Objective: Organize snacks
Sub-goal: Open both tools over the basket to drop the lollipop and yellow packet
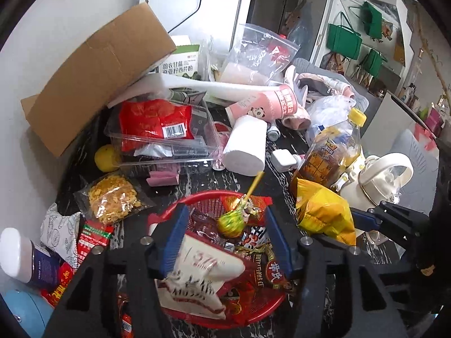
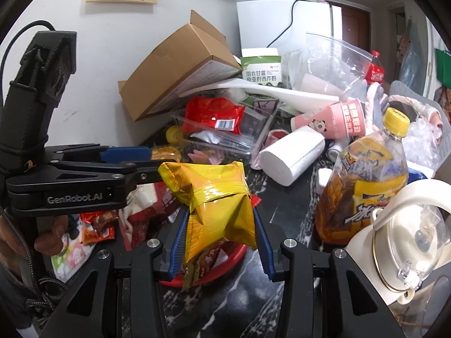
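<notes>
A red basket (image 1: 203,198) full of snack packets sits on the dark marble table, and its rim shows in the right wrist view (image 2: 234,257). My left gripper (image 1: 225,242) hovers over it, open; a white snack bag (image 1: 203,278) lies in the basket beneath its fingers, and a green-wrapped lollipop (image 1: 231,222) lies there too. My right gripper (image 2: 221,242) is shut on a yellow snack bag (image 2: 220,197), held above the basket's right edge; the bag also shows in the left wrist view (image 1: 324,211).
A clear bin (image 1: 169,140) with a red packet, a cardboard box (image 1: 98,76), a paper roll (image 1: 245,146), a tea bottle (image 2: 363,180) and a white kettle (image 2: 406,233) crowd the table. A clear bag of yellow snacks (image 1: 112,197) and red packets (image 1: 93,238) lie left of the basket.
</notes>
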Available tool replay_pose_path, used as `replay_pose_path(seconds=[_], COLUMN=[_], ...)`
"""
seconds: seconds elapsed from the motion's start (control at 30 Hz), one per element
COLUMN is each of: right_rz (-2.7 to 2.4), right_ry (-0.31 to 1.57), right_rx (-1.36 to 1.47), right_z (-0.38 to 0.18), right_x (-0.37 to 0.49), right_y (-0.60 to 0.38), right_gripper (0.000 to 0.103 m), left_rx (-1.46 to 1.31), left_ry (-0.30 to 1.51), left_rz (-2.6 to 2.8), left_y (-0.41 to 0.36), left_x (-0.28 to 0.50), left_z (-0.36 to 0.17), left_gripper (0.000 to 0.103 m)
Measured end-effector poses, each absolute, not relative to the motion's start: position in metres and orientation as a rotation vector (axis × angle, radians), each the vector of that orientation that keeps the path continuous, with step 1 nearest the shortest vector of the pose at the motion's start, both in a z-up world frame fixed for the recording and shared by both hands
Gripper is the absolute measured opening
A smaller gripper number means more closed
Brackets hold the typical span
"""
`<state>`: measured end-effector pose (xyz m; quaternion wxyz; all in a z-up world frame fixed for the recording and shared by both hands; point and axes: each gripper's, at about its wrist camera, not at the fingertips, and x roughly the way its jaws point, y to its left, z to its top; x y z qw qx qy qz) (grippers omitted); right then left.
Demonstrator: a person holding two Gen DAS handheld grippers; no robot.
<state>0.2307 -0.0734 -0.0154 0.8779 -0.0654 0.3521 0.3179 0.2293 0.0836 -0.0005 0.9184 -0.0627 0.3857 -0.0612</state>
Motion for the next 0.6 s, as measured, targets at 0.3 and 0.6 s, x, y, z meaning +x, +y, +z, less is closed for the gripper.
replay_pose_path(seconds=[0.3, 0.6], right_rz=[0.684, 0.689], right_ry=[0.73, 0.783], right_rx=[-0.163, -0.223], right_z=[-0.012, -0.032], right_x=[0.234, 0.24], right_y=[-0.057, -0.029], right_gripper=[0.043, 0.047], left_rx=[-0.124, -0.135], left_ry=[0.739, 0.731], left_rz=[-0.062, -0.002], left_y=[0.1, 0.121], left_x=[0.211, 0.196], left_z=[0.014, 0.011], left_gripper=[0.055, 0.055])
